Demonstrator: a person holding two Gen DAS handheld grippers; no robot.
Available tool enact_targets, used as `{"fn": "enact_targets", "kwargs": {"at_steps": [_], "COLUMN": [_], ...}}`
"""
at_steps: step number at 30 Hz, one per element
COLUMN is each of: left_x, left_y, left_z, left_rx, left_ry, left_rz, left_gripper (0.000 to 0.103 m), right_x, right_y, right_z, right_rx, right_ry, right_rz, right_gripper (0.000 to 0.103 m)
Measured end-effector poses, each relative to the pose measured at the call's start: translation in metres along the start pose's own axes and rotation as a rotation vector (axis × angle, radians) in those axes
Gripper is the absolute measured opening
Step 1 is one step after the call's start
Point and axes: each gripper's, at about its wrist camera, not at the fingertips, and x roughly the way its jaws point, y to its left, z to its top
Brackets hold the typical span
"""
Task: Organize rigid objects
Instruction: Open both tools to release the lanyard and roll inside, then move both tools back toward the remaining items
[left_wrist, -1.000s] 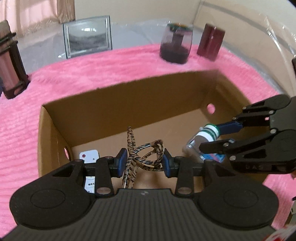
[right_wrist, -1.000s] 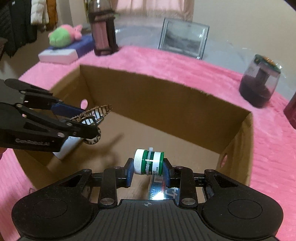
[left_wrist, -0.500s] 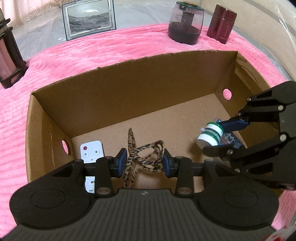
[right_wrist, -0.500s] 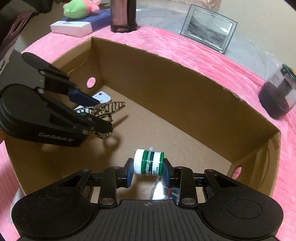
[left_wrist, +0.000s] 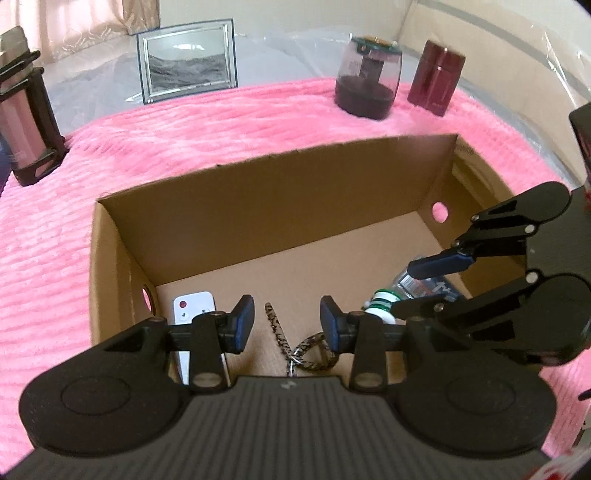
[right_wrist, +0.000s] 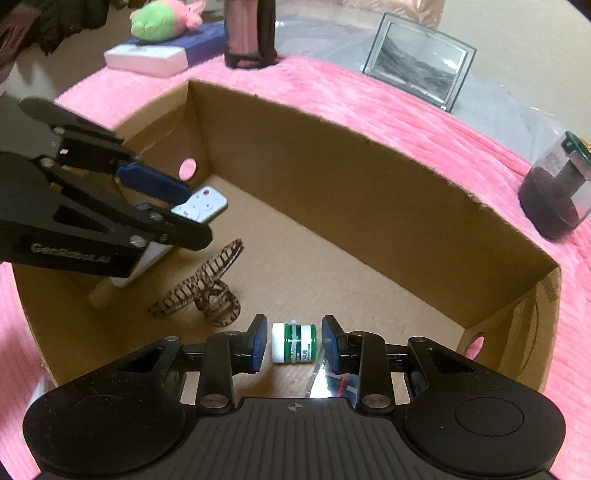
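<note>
While both tongs hang over the open box, the contents read as follows.

Box: brown cardboard box, open top, on a pink ribbed blanket; round holes in its end walls.
Left tongs: left tongs stand apart with nothing between the pads; they sit above the box floor.
Right tongs: right tongs stand apart; pads flank the bottle but a gap shows on each side.
Bottle: small green-and-white bottle lies on its side on the box floor, between the right pads, not gripped.
Glasses: tortoiseshell glasses folded on the box floor, left of the bottle, apart from it.
Remote: white remote near the left end wall.
Packet: shiny packet on the floor just beside the bottle.
Outside box: picture frame, dark jar, maroon canister.
</note>
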Motion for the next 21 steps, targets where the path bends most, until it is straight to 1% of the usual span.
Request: {"fn": "enact_targets", "kwargs": {"at_steps": [3, 7, 10, 12, 18, 19, 20, 21], "left_x": [-0.013, -0.036, -0.060, -0.076, -0.124, -0.130, -0.137, -0.143], "left_y": [-0.002, -0.008, -0.013, -0.018, -0.037, -0.041, -0.046, -0.052], "left_z": [-0.004, -0.010, -0.019, -0.026, -0.055, -0.061, -0.067, -0.074], "left_rx": [-0.006, -0.016, -0.029, -0.028, -0.045, -0.048, -0.047, -0.040], "left_ry": [-0.027, -0.078, -0.128, -0.155, -0.254, -0.268, -0.278, -0.288], "left_rz": [0.001, 0.005, -0.004, 0.003, 0.012, 0.013, 0.015, 0.016], "left_gripper": [0.033, 0.033, 0.033, 0.033, 0.034, 0.034, 0.034, 0.035], "right_x": [-0.012, -0.039, -0.069, -0.089, -0.152, -0.161, -0.170, -0.178], "right_y": [-0.001, 0.005, 0.011, 0.016, 0.045, 0.050, 0.057, 0.065], "right_z": [-0.004, -0.011, -0.020, -0.028, -0.067, -0.077, -0.087, -0.100], "right_rx": [0.032, 0.079, 0.128, 0.146, 0.225, 0.238, 0.253, 0.262], "right_ry": [-0.034, -0.102, -0.181, -0.231, -0.390, -0.413, -0.438, -0.462], "right_rz": [0.011, 0.005, -0.010, -0.016, -0.025, -0.022, -0.027, -0.038], "right_gripper": [0.029, 0.029, 0.029, 0.029, 0.030, 0.032, 0.039, 0.042]}}
